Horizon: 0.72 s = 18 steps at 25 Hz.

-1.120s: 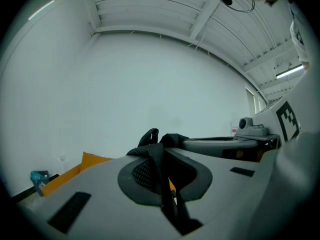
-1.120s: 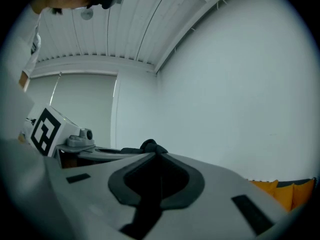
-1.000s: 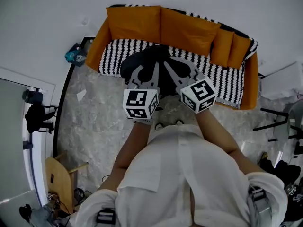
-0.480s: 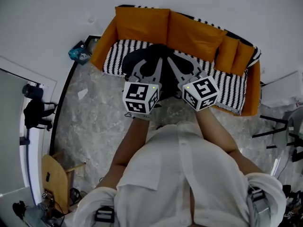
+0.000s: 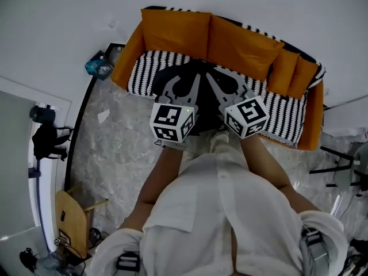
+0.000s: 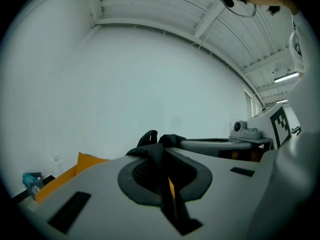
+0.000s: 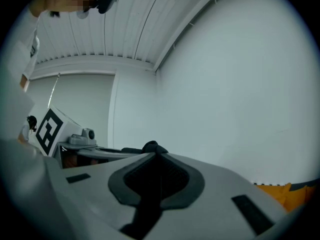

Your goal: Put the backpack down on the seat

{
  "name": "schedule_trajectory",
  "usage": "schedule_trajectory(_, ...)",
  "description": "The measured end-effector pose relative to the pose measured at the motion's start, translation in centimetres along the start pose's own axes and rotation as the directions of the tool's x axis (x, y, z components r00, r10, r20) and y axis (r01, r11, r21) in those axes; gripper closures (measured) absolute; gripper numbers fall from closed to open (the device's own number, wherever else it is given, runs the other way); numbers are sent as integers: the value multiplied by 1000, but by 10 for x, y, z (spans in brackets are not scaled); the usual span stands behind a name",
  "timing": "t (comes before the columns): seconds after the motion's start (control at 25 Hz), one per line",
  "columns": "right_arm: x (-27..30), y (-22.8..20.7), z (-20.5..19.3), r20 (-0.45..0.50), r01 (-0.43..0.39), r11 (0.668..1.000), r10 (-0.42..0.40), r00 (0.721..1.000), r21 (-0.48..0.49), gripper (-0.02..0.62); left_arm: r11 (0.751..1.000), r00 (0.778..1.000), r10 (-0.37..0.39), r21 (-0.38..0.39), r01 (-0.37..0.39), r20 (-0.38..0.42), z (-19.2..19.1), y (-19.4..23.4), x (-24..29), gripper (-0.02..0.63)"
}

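Note:
A black backpack (image 5: 168,77) hangs over the striped seat (image 5: 140,69) of an orange sofa (image 5: 175,30). Whether it touches the seat I cannot tell. My left gripper (image 5: 194,78) is shut on a fold of its black fabric (image 6: 153,150). My right gripper (image 5: 209,78) is shut on another black fold (image 7: 151,147) right beside it. Both grippers point away from me toward the sofa back, their marker cubes close together in front of my chest. Most of the pack's lower part is hidden behind the grippers.
Orange back cushions (image 5: 242,42) line the sofa. A teal box (image 5: 99,66) lies left of the sofa arm. A wooden chair (image 5: 69,218) and a tripod (image 5: 43,132) stand at the left. Dark metal table legs (image 5: 340,160) stand at the right, on the marble floor (image 5: 115,154).
The sofa has shifted slightly down and right in the head view as I move nearer. Both grippers keep their hold on the backpack, side by side.

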State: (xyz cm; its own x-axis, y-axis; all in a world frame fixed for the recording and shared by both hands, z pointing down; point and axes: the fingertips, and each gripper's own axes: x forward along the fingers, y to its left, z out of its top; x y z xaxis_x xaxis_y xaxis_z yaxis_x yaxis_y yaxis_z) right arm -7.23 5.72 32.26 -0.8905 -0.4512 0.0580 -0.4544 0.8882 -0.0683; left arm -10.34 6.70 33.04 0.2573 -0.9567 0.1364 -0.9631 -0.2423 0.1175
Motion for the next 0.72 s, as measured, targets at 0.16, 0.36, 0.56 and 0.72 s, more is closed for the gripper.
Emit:
schedule_trajectory(0.16, 22, -34, 4, 9, -26, 1000, 26, 1000, -12, 558, 1000, 1000, 7, -16, -7, 5, 6, 14, 38, 568)
schedule_trajectory(0.36, 44, -85, 14, 10, -23, 1000, 23, 1000, -9, 558, 1000, 1000, -5, -22, 6, 14, 18, 23, 91, 568)
schedule_trajectory(0.56, 57, -137, 25, 20, -9, 1000, 9, 1000, -10, 558, 1000, 999, -28, -11, 28, 42, 33, 24, 144, 568)
schedule_trajectory(0.72, 67, -171, 30, 26, -2, 1000, 3, 1000, -15, 558, 999, 997, -44, -4, 44, 66, 41, 28, 180, 568)
